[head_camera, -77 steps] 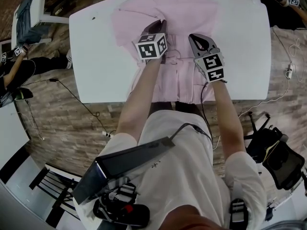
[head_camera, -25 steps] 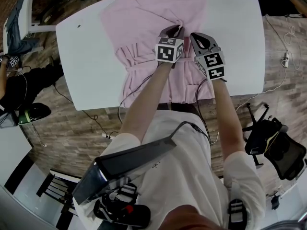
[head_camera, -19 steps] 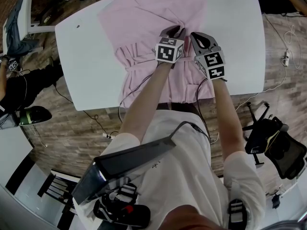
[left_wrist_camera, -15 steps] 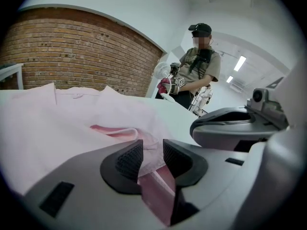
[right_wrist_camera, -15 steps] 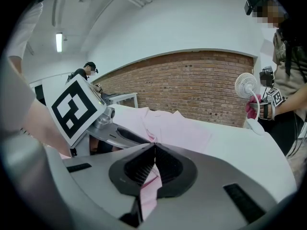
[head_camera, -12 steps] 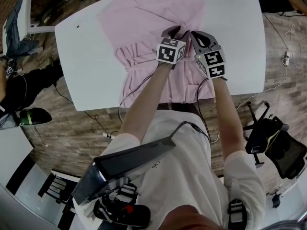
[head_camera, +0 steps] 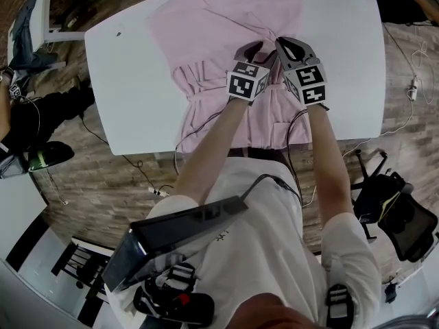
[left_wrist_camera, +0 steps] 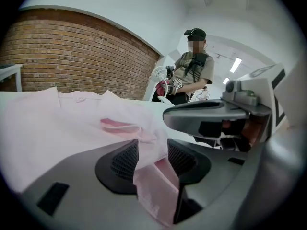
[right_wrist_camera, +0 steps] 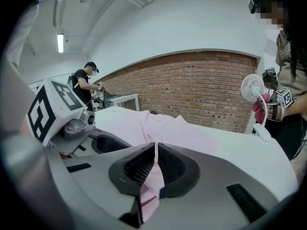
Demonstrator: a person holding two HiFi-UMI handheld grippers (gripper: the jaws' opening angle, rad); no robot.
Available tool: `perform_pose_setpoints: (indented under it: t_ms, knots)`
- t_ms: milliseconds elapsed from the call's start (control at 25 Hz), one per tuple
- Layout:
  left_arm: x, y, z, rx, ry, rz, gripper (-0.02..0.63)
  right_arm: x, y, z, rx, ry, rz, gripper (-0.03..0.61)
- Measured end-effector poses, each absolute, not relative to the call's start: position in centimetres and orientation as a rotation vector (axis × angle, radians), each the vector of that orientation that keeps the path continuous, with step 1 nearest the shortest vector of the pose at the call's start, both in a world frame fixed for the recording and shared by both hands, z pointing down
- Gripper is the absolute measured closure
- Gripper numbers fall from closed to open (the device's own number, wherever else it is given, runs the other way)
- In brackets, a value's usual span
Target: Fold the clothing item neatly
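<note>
Pink shirt (head_camera: 219, 19) fold clamped in R hand-held gripper (head_camera: 282, 42), loose btwn just-opened jaws of L hand-held gripper (head_camera: 252, 47).

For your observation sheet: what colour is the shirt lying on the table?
The shirt is plain pale pink, clearest in the head view.

A pink shirt (head_camera: 226, 19) of thin, matt, creased cloth is being shown on a smooth white table (head_camera: 130, 94); a wood-plank floor (head_camera: 103, 177) is being seen beneath.
</note>
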State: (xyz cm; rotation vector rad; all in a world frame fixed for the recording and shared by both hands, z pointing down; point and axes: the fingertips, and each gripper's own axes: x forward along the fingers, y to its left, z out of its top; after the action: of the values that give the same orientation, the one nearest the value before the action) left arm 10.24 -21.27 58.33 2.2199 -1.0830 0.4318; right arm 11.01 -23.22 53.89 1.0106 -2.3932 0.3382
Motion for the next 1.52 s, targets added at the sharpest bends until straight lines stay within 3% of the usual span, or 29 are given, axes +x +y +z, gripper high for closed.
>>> perform_pose_setpoints:
  t_ms: [200, 360, 520, 1080, 1120, 1160, 1200, 1520]
  knots:
    - [7.2, -21.4, 58.6, 2.191, -1.146, 0.437, 0.442, 8.5, -24.5, 53.9, 0.972, -2.396, 0.302, 0.572]
    - [4.5, -21.9, 58.9, 2.172, -1.193, 0.442, 0.442, 7.1, -25.3, 55.3, 0.92, -2.34, 0.218, 0.503]
    - [2.2, -21.9, 58.7, 2.174, -1.225, 0.471, 0.442, 5.5, -26.1, 56.8, 0.831, -2.26, 0.075, 0.477]
    - [-3.0, -21.3, 60.3, 2.111, -1.236, 0.493, 0.442, 2.8, -28.1, 59.6, 0.713, -2.079, -0.121, 0.477]
    - [-3.0, -21.3, 60.5, 2.108, -1.231, 0.492, 0.442, 3.1, -28.3, 59.5, 0.731, -2.079, -0.117, 0.484]
    - [-3.0, -21.3, 60.6, 2.107, -1.226, 0.49, 0.442, 3.3, -28.6, 59.1, 0.759, -2.088, -0.108, 0.552]
    - [-3.0, -21.3, 60.7, 2.106, -1.222, 0.488, 0.442, 3.6, -29.0, 58.6, 0.792, -2.103, -0.09, 0.561]
    - [-3.3, -21.2, 60.6, 2.089, -1.233, 0.471, 0.442, 7.2, -32.1, 56.8, 0.97, -2.139, -0.017, 0.561]
